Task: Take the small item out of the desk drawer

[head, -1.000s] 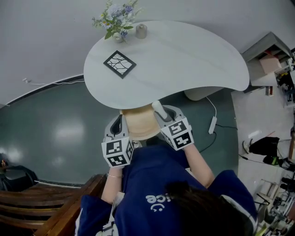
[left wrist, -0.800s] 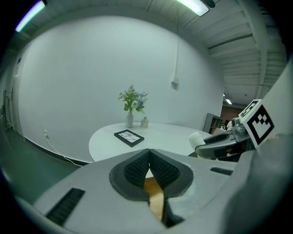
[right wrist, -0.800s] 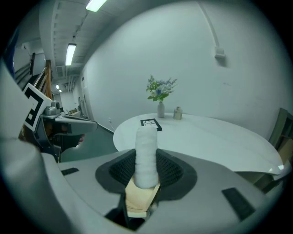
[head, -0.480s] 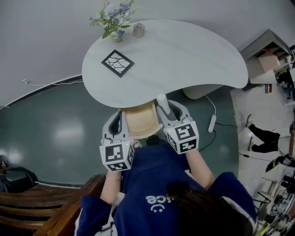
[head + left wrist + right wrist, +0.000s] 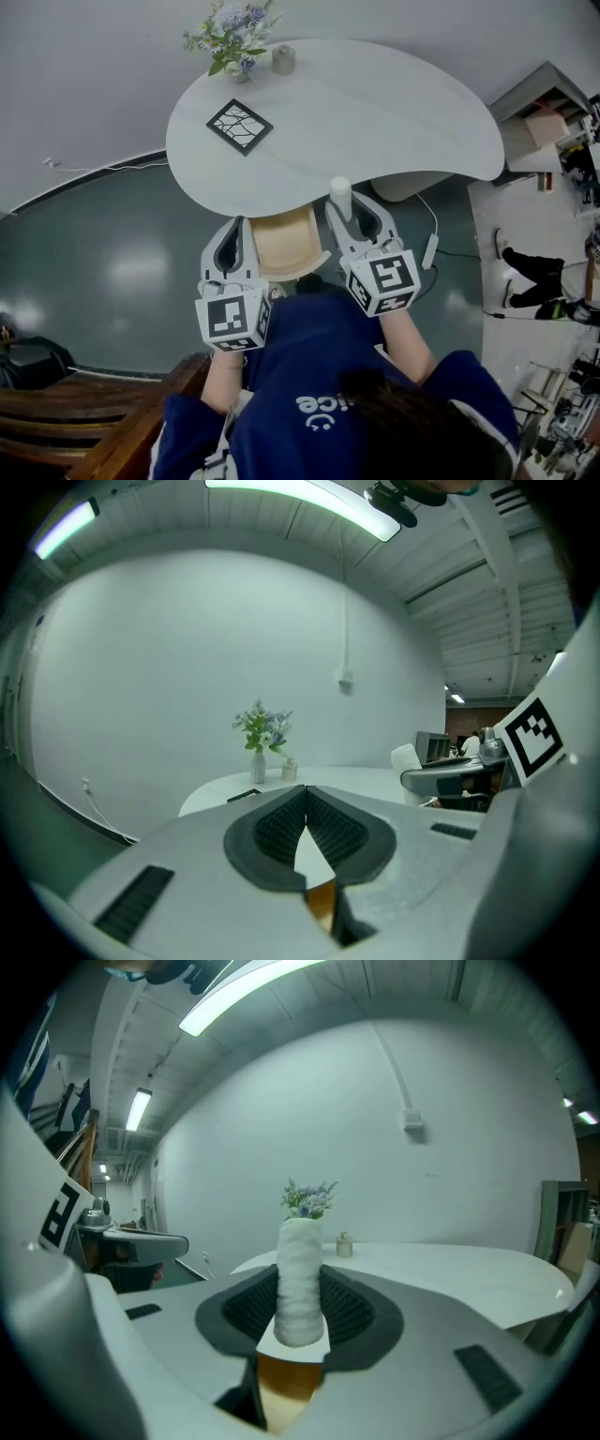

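Observation:
A small white cylindrical roll [image 5: 340,198] stands upright between the pads of my right gripper [image 5: 352,212], just in front of the near edge of the white table [image 5: 375,112]. In the right gripper view the roll [image 5: 300,1260] is clamped between the right gripper's [image 5: 300,1288] ribbed pads. The open tan drawer [image 5: 286,246] juts out below the table edge, between both grippers. My left gripper [image 5: 237,234] hovers at the drawer's left side. Its jaws [image 5: 305,791] meet at the tips with nothing between them.
On the table stand a vase of flowers [image 5: 230,39], a small jar [image 5: 283,60] and a black patterned square [image 5: 240,127]. A wooden bench [image 5: 84,412] is at lower left. A cable [image 5: 432,249] lies on the floor to the right, near cluttered shelves [image 5: 548,112].
Both grippers have risen. The right one has carried the white roll up from the drawer to the level of the table edge. The left gripper stayed shut.

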The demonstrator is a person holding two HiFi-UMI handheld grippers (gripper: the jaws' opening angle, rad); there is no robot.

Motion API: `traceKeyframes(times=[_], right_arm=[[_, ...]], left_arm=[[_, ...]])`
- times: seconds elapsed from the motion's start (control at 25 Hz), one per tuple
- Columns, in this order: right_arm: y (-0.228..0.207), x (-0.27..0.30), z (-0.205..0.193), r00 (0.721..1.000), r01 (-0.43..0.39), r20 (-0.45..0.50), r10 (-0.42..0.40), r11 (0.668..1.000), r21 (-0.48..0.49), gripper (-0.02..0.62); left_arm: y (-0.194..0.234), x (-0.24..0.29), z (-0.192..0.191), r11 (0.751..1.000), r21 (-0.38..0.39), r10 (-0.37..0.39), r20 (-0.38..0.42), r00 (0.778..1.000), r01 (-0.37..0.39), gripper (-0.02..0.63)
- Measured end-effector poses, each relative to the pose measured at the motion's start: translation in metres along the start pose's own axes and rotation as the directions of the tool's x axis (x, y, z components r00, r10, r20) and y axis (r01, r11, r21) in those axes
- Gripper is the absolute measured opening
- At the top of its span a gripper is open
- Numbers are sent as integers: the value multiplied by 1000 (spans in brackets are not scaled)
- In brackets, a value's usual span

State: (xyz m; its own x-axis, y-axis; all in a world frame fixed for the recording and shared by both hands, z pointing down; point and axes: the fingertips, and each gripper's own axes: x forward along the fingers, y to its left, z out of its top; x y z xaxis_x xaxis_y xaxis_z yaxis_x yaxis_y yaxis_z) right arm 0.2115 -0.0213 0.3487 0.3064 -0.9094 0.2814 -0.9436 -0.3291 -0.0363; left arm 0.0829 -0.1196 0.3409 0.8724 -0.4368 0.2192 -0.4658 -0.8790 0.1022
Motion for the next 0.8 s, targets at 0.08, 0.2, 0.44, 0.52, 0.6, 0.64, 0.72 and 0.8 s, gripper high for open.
traceKeyframes(times=[0.08, 0.2, 0.44, 0.52, 0.6, 0.64, 0.72, 0.8], right_arm=[[-1, 0, 6, 1000, 8, 20, -8, 1000, 2, 141], [-2, -1, 12, 999, 21, 43, -21, 1000, -1, 141], [-1, -1, 22, 996, 36, 82, -32, 999, -39, 140], [1, 0, 24, 995, 36, 90, -32, 998, -46, 140], [2, 1, 26, 995, 36, 99, -31, 998, -48, 140], [3, 1, 27, 994, 37, 103, -32, 998, -50, 140], [5, 1, 29, 993, 37, 110, -31, 998, -54, 140], [8, 2, 30, 993, 35, 115, -28, 998, -58, 140]], left_arm=[[1, 1, 6, 1000, 3, 2, 19, 1000, -2, 3], [2, 1, 12, 1000, 8, 5, 37, 999, -6, 5], [6, 4, 18, 1000, 8, 4, 52, 999, -4, 5], [6, 4, 22, 1000, 20, 1, 63, 998, -2, 5], [6, 3, 25, 1000, 30, -1, 71, 997, -1, 3], [6, 3, 27, 999, 32, -2, 74, 997, 0, 3], [7, 3, 29, 999, 33, -5, 77, 997, 3, 3], [8, 2, 29, 999, 34, -7, 78, 997, 4, 5]])
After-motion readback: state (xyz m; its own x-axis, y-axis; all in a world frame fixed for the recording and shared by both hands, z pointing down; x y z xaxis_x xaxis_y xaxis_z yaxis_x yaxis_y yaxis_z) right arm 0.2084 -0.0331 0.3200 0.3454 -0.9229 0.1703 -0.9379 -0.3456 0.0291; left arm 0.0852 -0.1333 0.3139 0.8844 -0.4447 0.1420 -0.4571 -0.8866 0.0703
